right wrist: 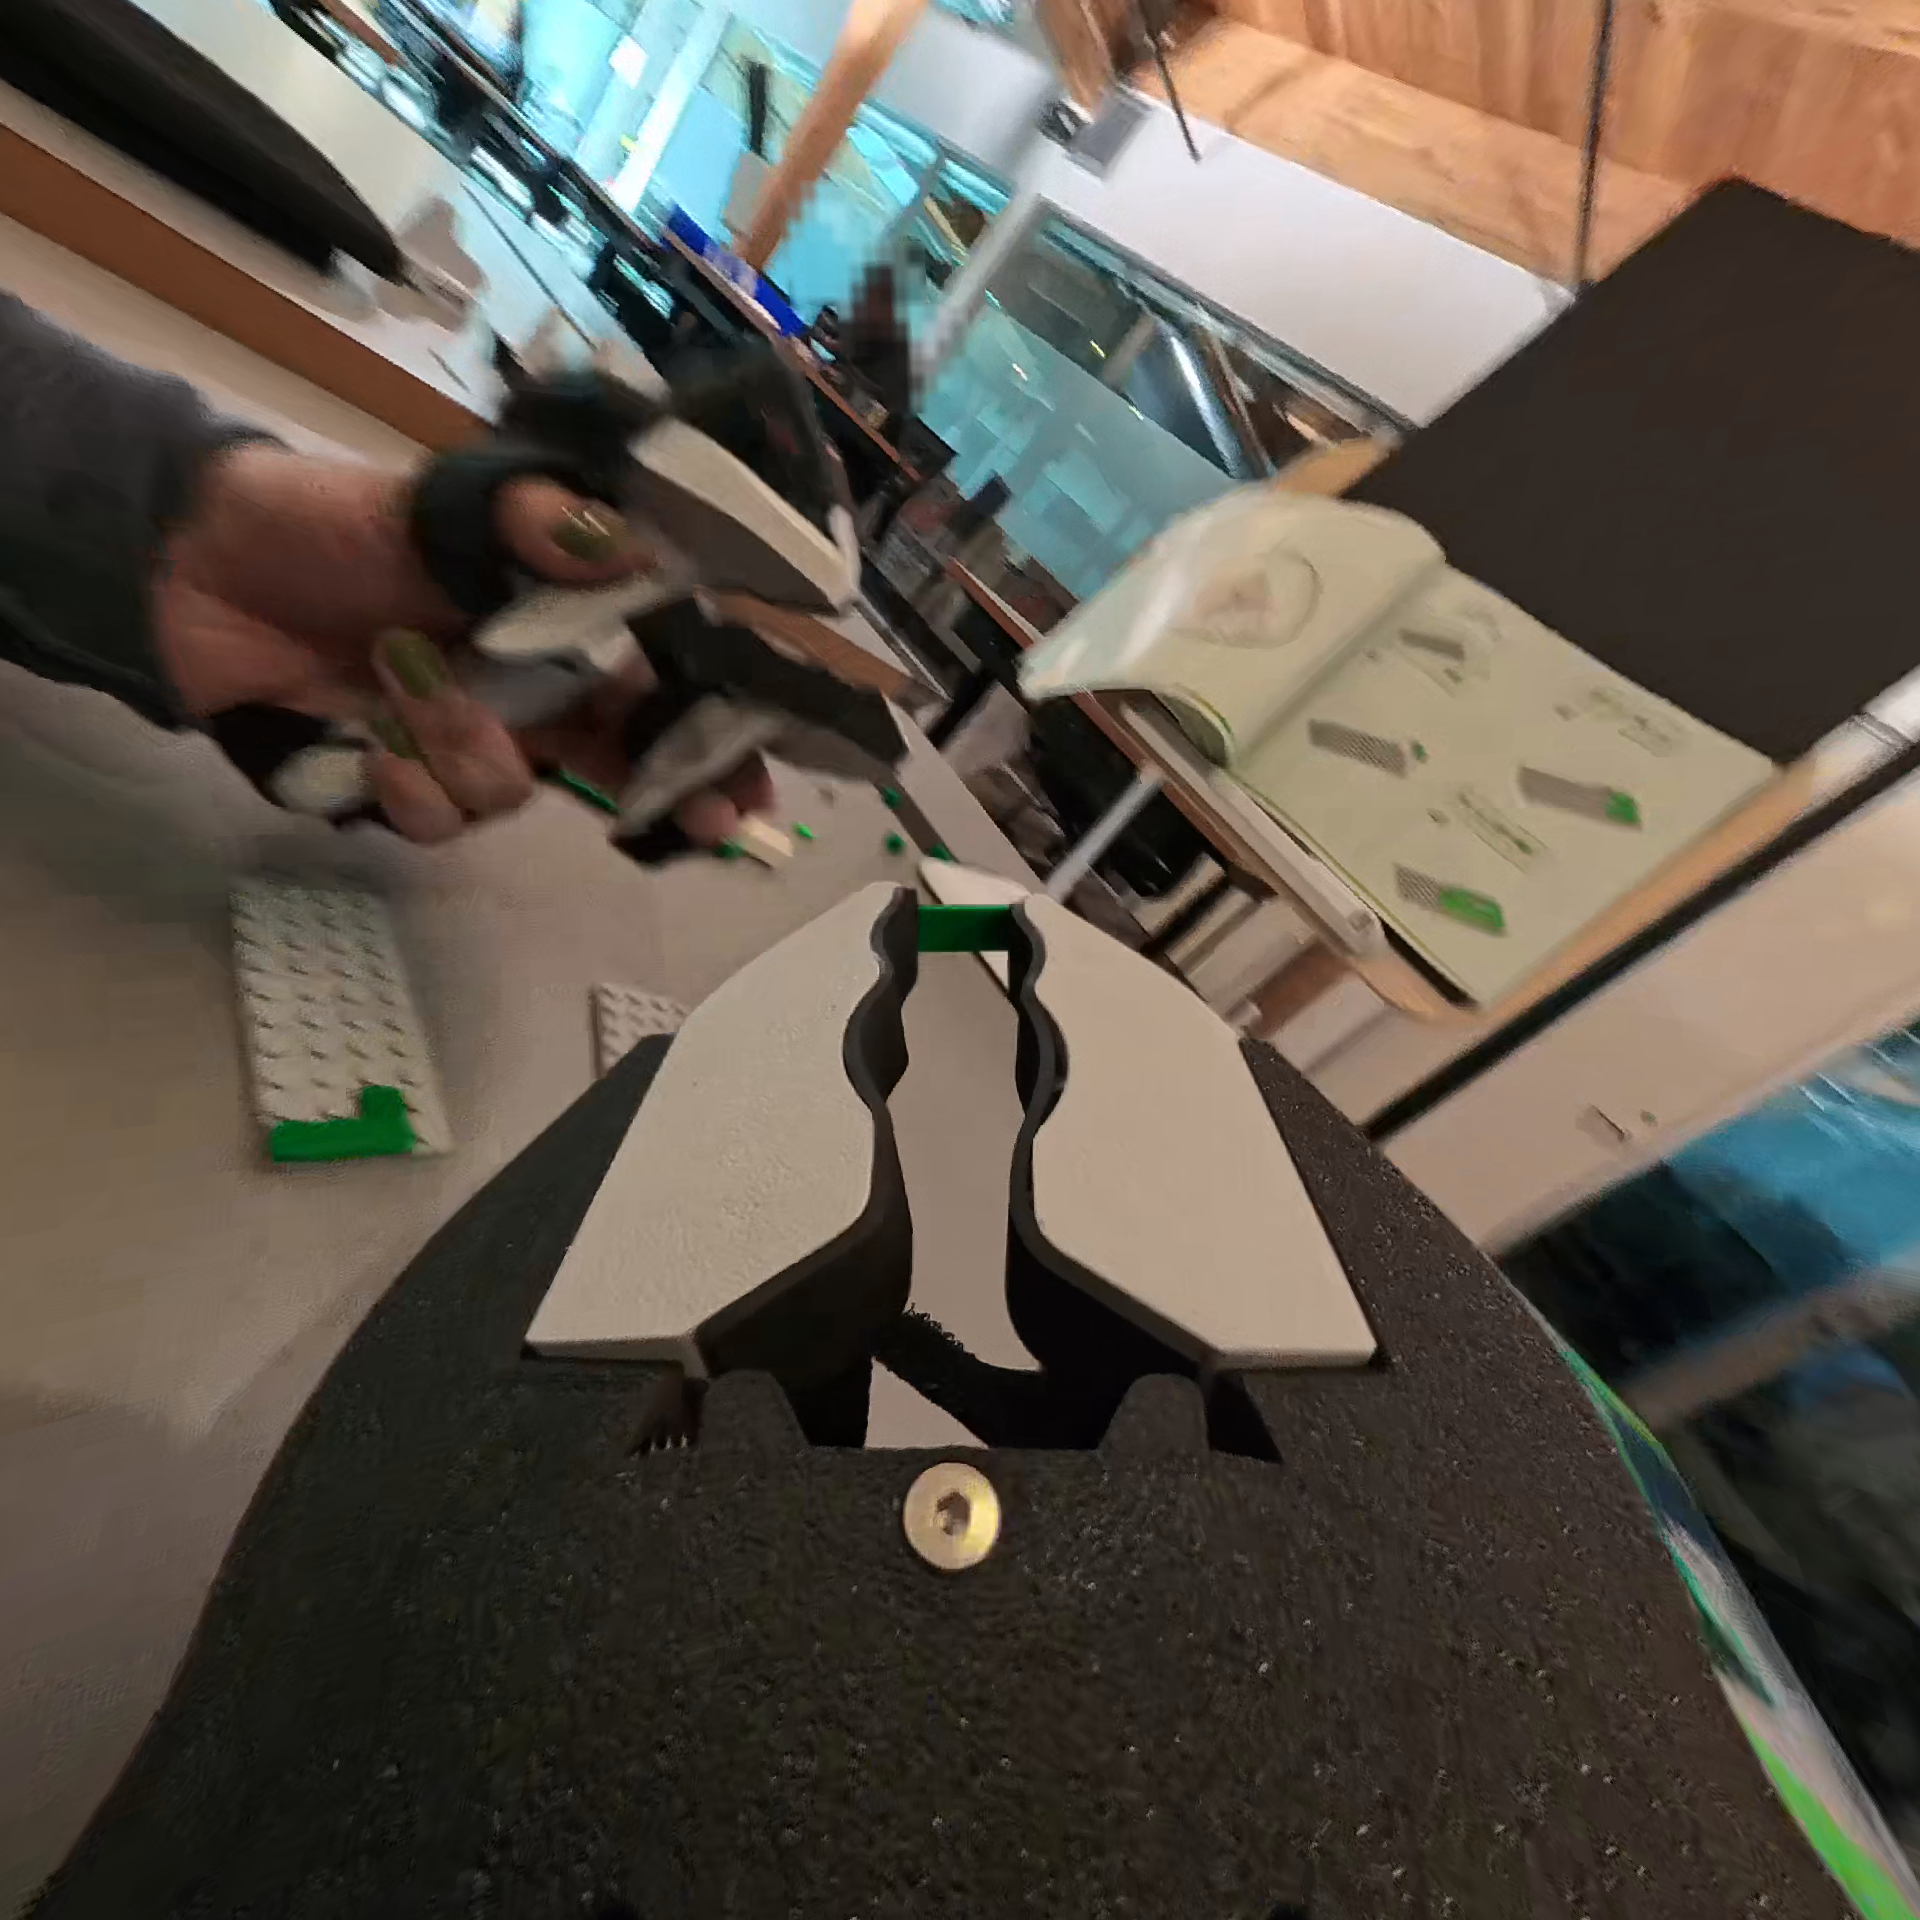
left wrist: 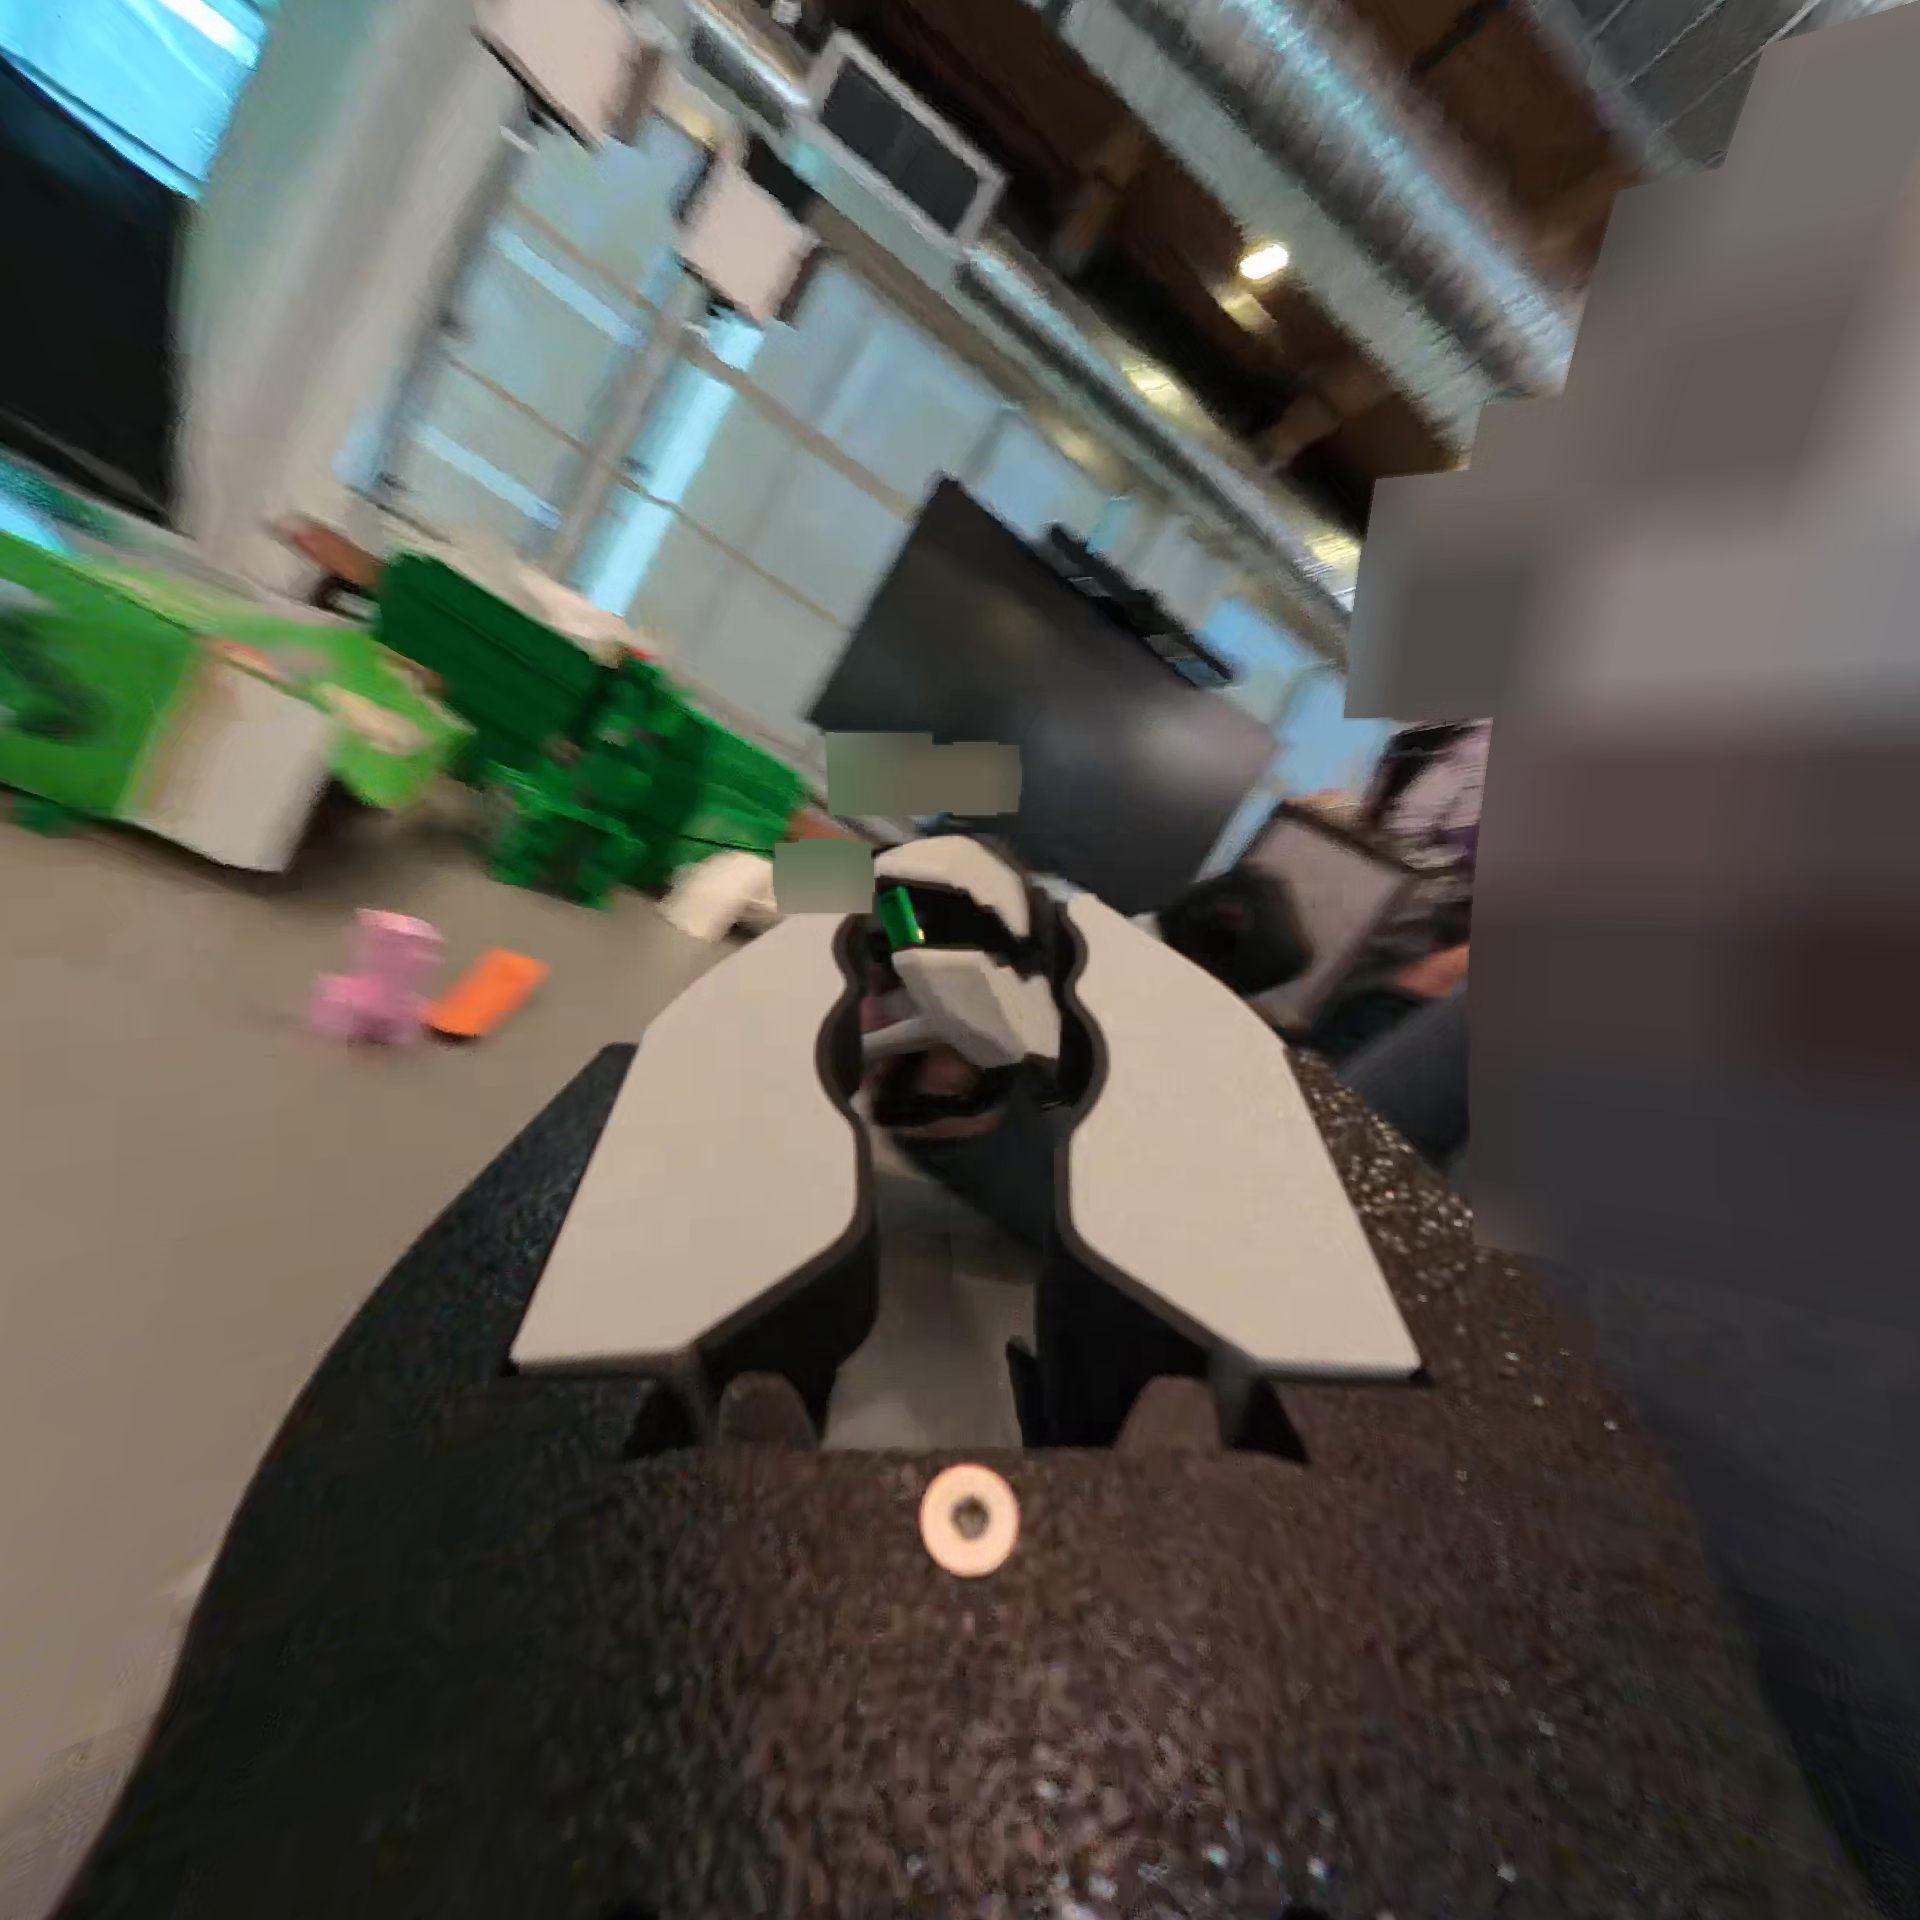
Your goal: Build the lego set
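My right gripper [right wrist: 961, 935] is shut on a small green brick [right wrist: 961, 928], held in the air above the table. A grey studded plate [right wrist: 332, 1018] lies on the table to the left, with green bricks [right wrist: 343, 1127] on its near end. A smaller grey plate [right wrist: 634, 1023] lies beside it. My left gripper [left wrist: 954, 920] is open and empty, raised and pointing at the right gripper [left wrist: 914, 930], whose green brick [left wrist: 896, 914] shows through its gap. In the right wrist view a hand holds the left gripper [right wrist: 821, 665] at the upper left, blurred.
An open instruction booklet [right wrist: 1403, 727] stands propped at the right. Small green and white loose pieces [right wrist: 769, 842] lie on the table beyond the plates. A pink figure [left wrist: 374, 987], an orange piece [left wrist: 488, 992] and green boxes [left wrist: 623, 748] sit at the left. The gap from one gripper's tips to the other's is roughly 5 cm. The grey studded plate [right wrist: 332, 1018] is about equally far from each gripper, around 15 cm.
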Available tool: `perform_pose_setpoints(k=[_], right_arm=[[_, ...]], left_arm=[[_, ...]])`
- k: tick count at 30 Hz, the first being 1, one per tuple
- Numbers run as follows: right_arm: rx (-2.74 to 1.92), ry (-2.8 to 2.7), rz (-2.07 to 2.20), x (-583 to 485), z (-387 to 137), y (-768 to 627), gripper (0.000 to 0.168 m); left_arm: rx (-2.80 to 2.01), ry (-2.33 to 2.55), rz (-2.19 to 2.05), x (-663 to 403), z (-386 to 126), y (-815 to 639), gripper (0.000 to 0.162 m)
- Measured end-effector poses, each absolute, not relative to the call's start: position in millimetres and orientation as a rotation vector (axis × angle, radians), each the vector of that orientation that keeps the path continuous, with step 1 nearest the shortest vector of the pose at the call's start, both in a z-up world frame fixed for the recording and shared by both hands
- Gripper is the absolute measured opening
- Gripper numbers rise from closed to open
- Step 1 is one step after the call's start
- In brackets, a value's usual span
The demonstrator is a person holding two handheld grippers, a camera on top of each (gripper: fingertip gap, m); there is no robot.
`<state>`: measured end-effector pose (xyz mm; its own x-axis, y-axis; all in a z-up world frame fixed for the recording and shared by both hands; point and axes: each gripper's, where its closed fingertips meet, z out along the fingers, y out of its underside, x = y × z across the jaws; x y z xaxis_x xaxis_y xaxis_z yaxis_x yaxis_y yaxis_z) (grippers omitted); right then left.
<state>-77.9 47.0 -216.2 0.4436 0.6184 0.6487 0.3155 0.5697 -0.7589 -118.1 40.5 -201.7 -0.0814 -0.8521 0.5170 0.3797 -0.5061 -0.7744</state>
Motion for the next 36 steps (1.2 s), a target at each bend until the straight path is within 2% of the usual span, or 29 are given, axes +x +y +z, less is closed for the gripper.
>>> perform_pose_setpoints(k=[5,11,36], right_arm=[[-1.156,-1.027,0.067,-56.9,-248.3,88.7,0.016],[-1.227,-1.003,-0.077,-51.1,-258.9,106.5,0.016],[-1.263,-1.047,-0.075,-56.4,-268.3,109.2,0.016]], left_arm=[[-1.379,0.444,-1.007,-164.9,-218.3,86.0,0.035],[-1.376,0.433,-0.474,-203.0,-223.3,100.7,0.036],[-1.469,0.534,-0.475,-179.6,-242.2,102.2,0.028]])
